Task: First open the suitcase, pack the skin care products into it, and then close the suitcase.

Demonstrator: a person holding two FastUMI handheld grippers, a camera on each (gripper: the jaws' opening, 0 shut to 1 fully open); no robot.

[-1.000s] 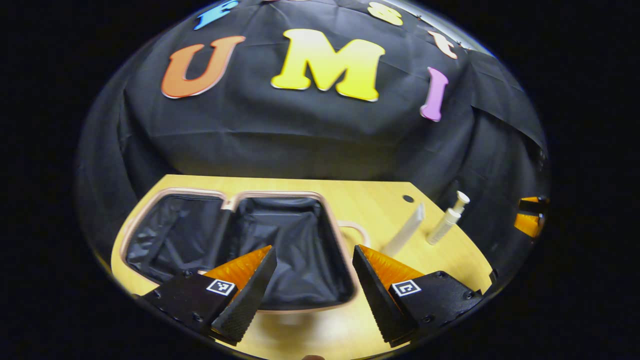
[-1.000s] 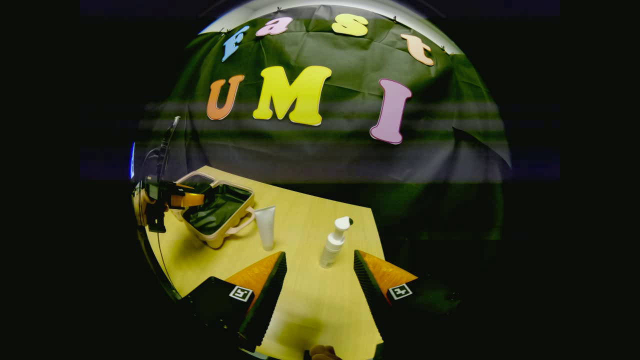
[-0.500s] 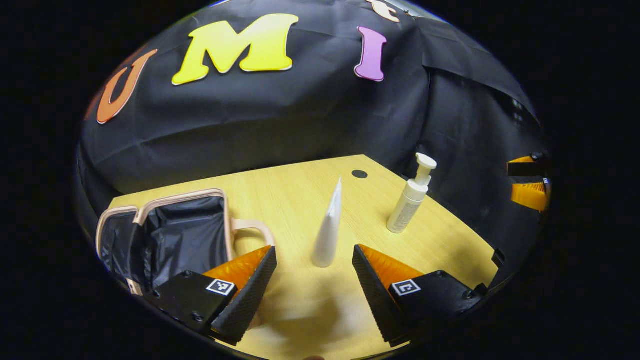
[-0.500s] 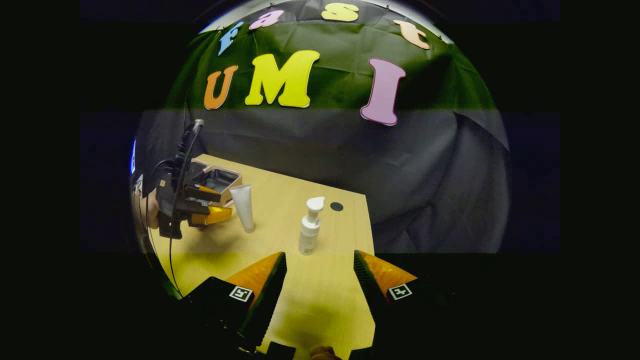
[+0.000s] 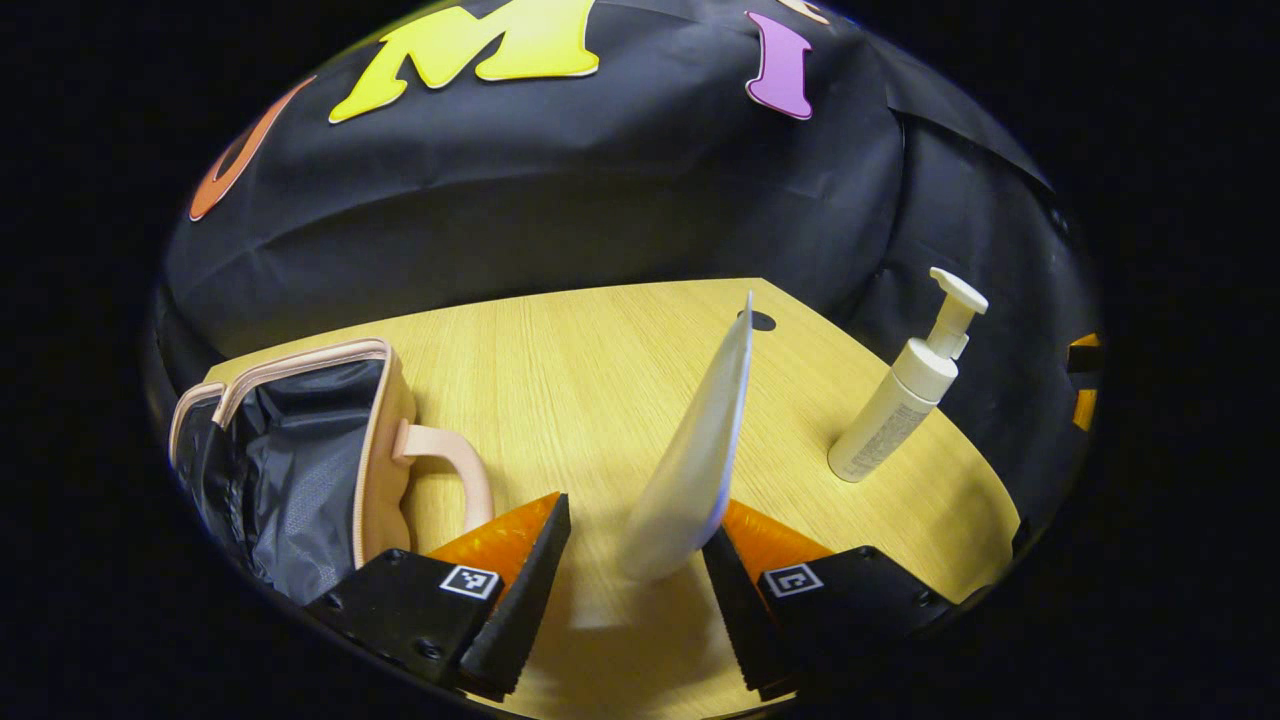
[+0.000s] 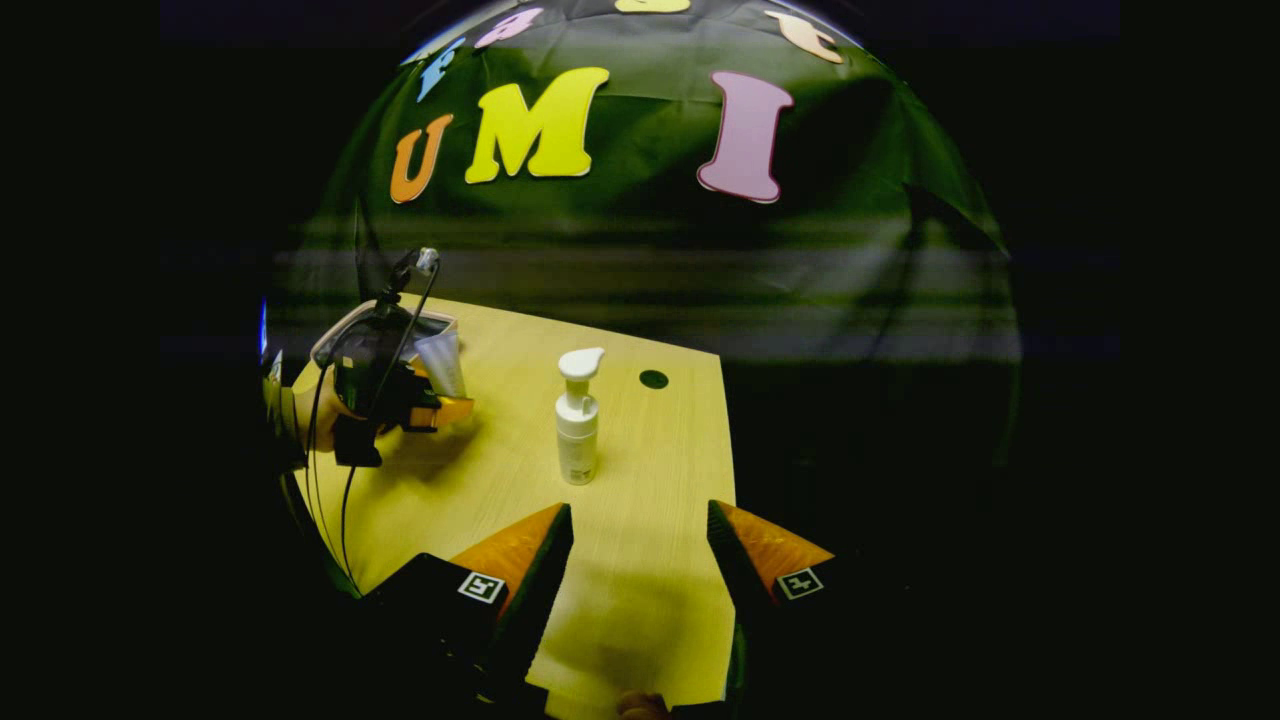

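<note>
My left gripper [image 5: 630,600] has its fingers spread wide on either side of the white tube [image 5: 695,460], which stands cap-down on the wooden table [image 5: 560,360]. The tube's base sits close against one finger [image 5: 735,610], though I cannot tell if they touch; the other finger is clearly apart from it. Taking the tube as my landmark, the open suitcase [image 5: 300,450] lies to its left in the left gripper view, its handle [image 5: 455,470] turned toward the tube. The pump bottle [image 5: 905,385] stands upright to the tube's right. My right gripper [image 6: 640,570] is wide open with nothing between its fingers, low over the table, well apart from the tube, with the pump bottle between them.
</note>
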